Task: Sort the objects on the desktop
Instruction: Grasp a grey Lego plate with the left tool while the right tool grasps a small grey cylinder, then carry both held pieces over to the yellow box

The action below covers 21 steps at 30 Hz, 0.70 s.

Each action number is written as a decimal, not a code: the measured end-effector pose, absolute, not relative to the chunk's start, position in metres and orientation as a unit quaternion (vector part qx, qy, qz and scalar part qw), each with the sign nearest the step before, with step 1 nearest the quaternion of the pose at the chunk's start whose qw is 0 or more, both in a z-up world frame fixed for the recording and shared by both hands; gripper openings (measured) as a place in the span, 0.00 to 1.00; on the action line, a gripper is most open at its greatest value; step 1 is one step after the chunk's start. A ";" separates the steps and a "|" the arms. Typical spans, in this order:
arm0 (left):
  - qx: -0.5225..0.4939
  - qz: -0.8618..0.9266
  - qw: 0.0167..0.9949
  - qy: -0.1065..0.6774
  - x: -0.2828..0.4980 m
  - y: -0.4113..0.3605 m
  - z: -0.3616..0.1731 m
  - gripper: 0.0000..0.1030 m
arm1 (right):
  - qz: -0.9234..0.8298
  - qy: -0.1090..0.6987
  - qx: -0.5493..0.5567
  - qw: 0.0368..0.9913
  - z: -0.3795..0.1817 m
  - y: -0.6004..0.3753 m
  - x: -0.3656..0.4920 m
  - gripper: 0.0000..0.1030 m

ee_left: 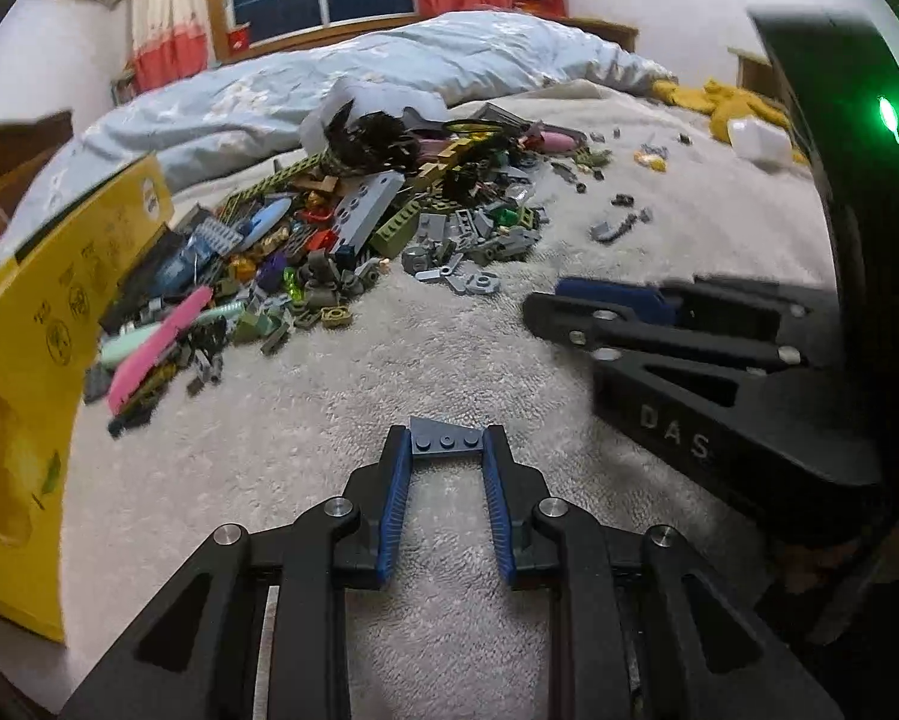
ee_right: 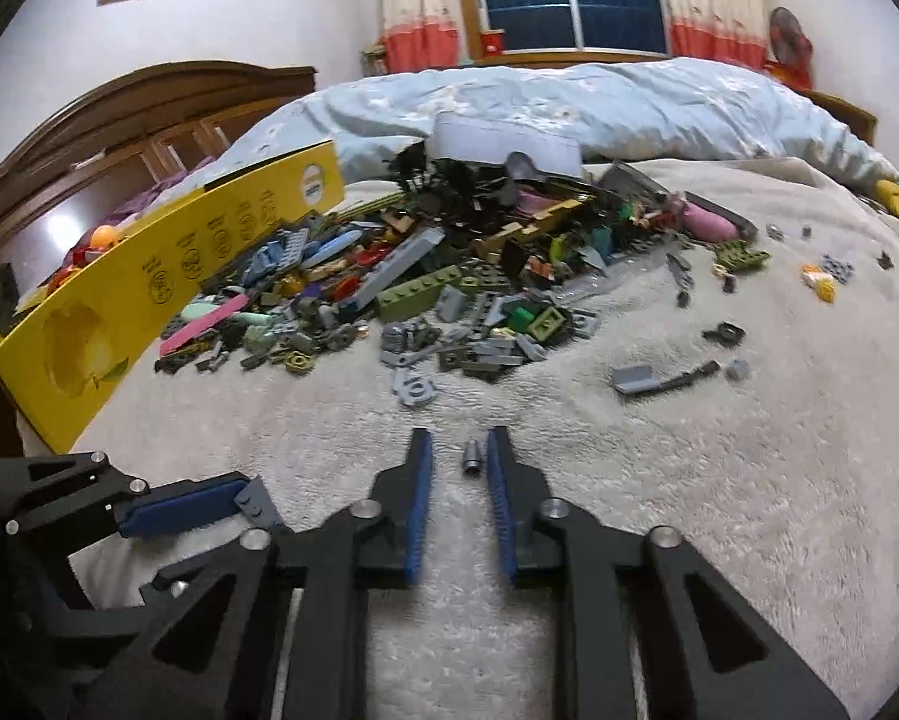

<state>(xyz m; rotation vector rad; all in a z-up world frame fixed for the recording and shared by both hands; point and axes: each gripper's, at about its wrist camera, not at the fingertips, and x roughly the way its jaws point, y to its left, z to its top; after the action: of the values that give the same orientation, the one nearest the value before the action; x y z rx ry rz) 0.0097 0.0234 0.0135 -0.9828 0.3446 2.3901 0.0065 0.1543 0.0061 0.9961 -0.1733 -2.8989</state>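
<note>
Grey-blue wedge plate [ee_left: 445, 441] flat, clamped crosswise; small grey round stud [ee_right: 472, 457] upright on blanket.

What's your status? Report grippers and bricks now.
Left gripper shut on grey wedge plate. Right gripper open around small grey stud. Brick pile ahead, path unobstructed.

right gripper [ee_right: 460, 450] | open around grey stud [ee_right: 472, 457] | blanket [ee_right: 689, 480]

The box [ee_right: 149, 294] is bright yellow with black marks. The blanket [ee_right: 659, 480] is cream and fuzzy. The quilt [ee_right: 569, 102] far away is pale blue. The brick pile [ee_right: 425, 276] is mostly grey, green and black, with one pink strip [ee_right: 200, 321]. The curtains [ee_right: 416, 6] are cream with red bottoms.
</note>
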 end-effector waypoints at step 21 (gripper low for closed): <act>-0.344 0.912 0.212 0.069 0.043 0.015 0.016 0.23 | -0.944 -0.042 0.319 0.070 0.007 0.141 0.040 0.05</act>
<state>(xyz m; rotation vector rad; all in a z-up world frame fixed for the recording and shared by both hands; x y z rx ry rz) 0.0429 0.0148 0.0165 -0.9547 0.1914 2.5342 0.0403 0.1411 0.0075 0.9612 -0.1277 -2.8408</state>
